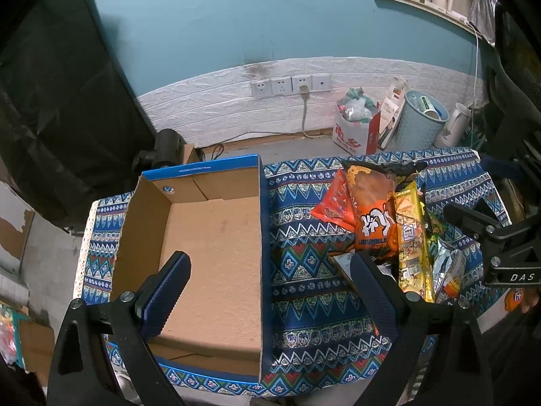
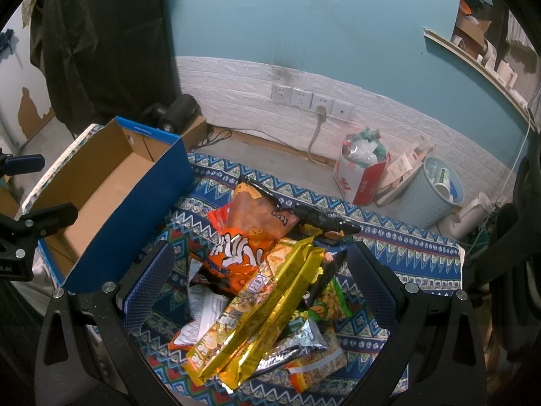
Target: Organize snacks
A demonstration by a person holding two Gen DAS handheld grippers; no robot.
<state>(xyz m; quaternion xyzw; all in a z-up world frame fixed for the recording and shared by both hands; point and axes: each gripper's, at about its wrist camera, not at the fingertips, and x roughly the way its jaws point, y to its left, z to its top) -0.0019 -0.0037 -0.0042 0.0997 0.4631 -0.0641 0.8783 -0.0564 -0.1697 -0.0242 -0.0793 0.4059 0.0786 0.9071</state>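
Note:
A pile of snack bags lies on the patterned cloth: an orange bag [image 1: 373,223] [image 2: 241,250], a long gold bag [image 1: 414,253] [image 2: 257,308], a red pack [image 1: 333,203], a green peanut pack [image 2: 333,301] and a silver pack [image 2: 297,341]. An empty blue cardboard box [image 1: 209,257] [image 2: 101,182] stands to the left of the pile. My left gripper [image 1: 270,270] is open, hovering over the box's right wall. My right gripper [image 2: 260,267] is open above the snack pile, empty.
The table, covered by the blue patterned cloth [image 1: 304,304] [image 2: 389,247], ends near the wall. On the floor behind stand a red-white bag [image 1: 351,128], a pale bin [image 1: 419,121] and a kettle [image 1: 453,128]. Wall sockets [image 1: 290,84] with a cable. Black fabric [image 1: 67,101] hangs left.

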